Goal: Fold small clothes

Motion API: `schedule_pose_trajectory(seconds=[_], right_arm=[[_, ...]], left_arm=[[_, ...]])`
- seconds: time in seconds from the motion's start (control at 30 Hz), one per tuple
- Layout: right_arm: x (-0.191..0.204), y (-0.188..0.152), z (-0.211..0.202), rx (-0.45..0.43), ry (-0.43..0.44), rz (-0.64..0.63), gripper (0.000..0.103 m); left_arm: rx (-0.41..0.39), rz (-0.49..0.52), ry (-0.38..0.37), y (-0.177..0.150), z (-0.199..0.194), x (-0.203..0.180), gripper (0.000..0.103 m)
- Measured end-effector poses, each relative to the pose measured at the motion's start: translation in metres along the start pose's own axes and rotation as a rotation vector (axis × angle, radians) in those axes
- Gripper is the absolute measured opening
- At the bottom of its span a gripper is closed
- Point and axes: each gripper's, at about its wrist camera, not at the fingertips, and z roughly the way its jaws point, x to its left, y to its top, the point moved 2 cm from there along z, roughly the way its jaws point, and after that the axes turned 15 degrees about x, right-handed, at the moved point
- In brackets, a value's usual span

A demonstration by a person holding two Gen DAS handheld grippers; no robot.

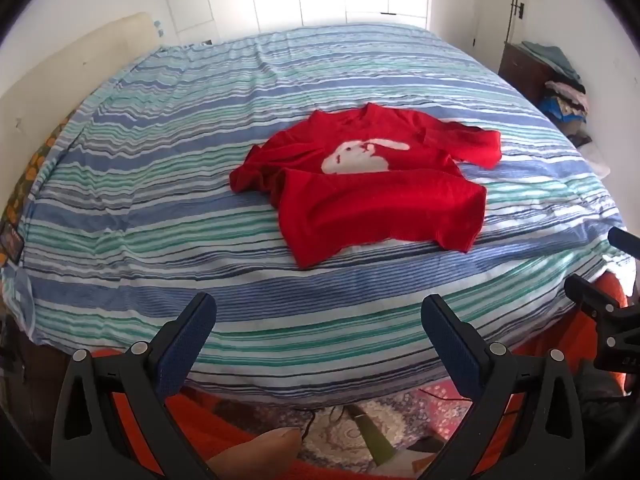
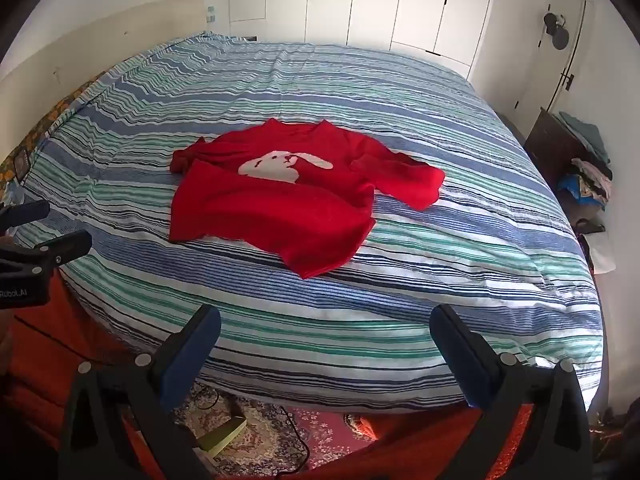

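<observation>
A small red shirt [image 1: 368, 188] [image 2: 288, 196] with a white animal print lies rumpled in the middle of the striped bed cover [image 1: 168, 184] [image 2: 460, 248]. Its lower part is folded up over the body and both sleeves are bunched at the sides. My left gripper [image 1: 318, 314] hovers over the near edge of the bed, open, with nothing between its fingers. My right gripper [image 2: 326, 324] hangs over the same edge, open and empty too. Both stand well short of the shirt. Each gripper shows at the side of the other's view: the right one [image 1: 608, 280], the left one [image 2: 44, 228].
A pale headboard [image 1: 60, 80] runs along the left of the bed. White closet doors [image 2: 392, 4] stand behind it. A dark cabinet [image 2: 552, 148] piled with clothes [image 2: 592, 176] sits at the right. A patterned rug [image 2: 256, 436] and orange fabric [image 2: 56, 340] lie below the near edge.
</observation>
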Motion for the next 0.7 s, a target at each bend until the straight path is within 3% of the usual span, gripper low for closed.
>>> schedule_pose_trajectory(seconds=[0.7], right_arm=[[0.007,-0.001,0.009,0.025,-0.006,-0.009,0.103]], left_arm=[[0.013,0.032,-0.004,-0.001,0.003,-0.01,0.102]])
